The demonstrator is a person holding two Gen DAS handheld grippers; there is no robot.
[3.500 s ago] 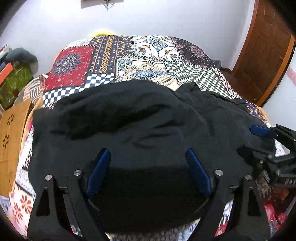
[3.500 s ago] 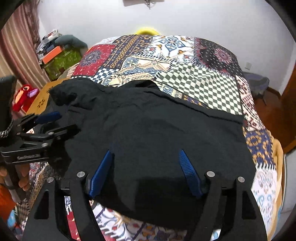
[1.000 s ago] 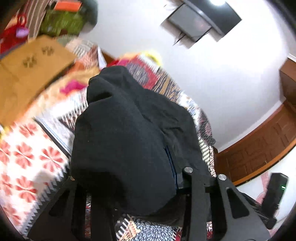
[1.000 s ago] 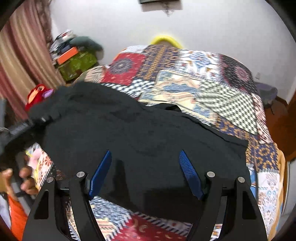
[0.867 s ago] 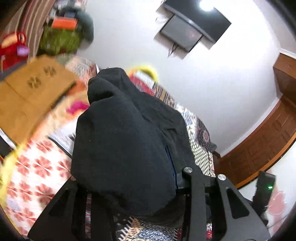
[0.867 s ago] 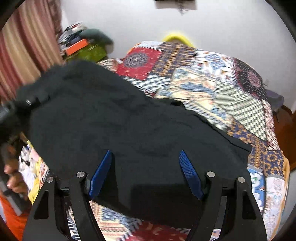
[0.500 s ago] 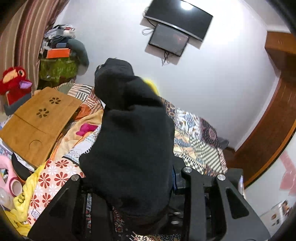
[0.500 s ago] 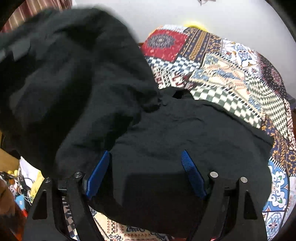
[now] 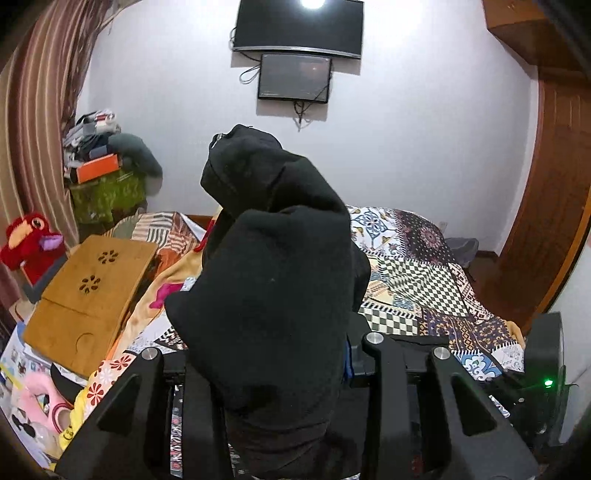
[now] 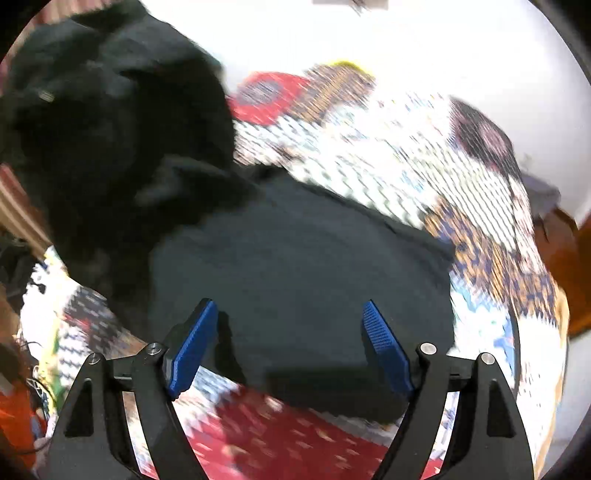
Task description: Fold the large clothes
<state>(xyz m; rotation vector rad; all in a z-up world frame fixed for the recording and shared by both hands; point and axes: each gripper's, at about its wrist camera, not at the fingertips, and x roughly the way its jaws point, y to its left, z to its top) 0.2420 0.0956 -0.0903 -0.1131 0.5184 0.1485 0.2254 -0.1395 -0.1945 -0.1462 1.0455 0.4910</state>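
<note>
A large black garment (image 10: 295, 266) lies partly spread on the patchwork bed quilt (image 10: 369, 129). One end of it is lifted off the bed at the upper left of the right wrist view (image 10: 110, 110). My left gripper (image 9: 273, 354) is shut on that end. The bunched cloth (image 9: 273, 258) stands up over the fingers and hides them, apart from a sliver of the right blue pad (image 9: 346, 358). My right gripper (image 10: 288, 332) is open just above the flat part of the garment, with nothing pressed between its blue pads. The right wrist view is motion-blurred.
A wooden lap table (image 9: 88, 291) and a red plush toy (image 9: 29, 243) sit left of the bed, with a cluttered green bin (image 9: 107, 192) behind. Two screens (image 9: 299, 26) hang on the far wall. A wooden door (image 9: 546, 206) is on the right.
My left gripper has risen and rolled upright with the garment's end, which now stands tall at the upper left of the right wrist view. My right gripper has sunk closer to the flat cloth.
</note>
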